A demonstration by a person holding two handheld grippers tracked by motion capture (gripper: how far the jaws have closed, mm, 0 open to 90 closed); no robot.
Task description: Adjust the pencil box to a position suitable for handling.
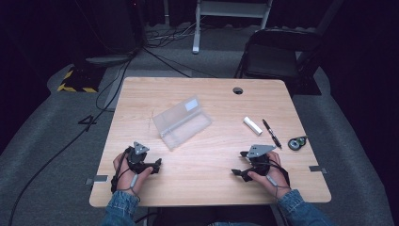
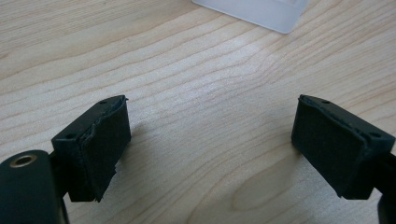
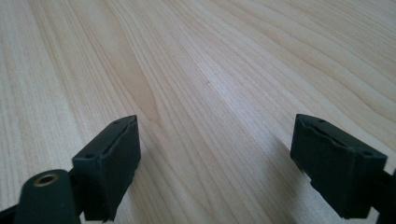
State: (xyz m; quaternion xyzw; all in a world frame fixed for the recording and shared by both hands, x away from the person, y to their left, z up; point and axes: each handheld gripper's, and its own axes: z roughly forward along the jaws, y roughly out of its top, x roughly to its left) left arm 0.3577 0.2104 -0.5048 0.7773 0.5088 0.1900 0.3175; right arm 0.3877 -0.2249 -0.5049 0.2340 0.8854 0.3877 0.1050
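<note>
Wooden worktop [image 1: 202, 155] carries our left tongs [image 1: 157, 165] and right tongs [image 1: 236, 172], both spread wide and empty; a clear plastic case [image 1: 182, 122] lies beyond them

Right gripper [image 3: 215, 168] with its two black padded fingers [image 3: 109, 161] spread wide apart, nothing held between them, bare light wooden bench [image 3: 210, 70] beneath and ahead of the fingers, grain streaks running away from them
</note>
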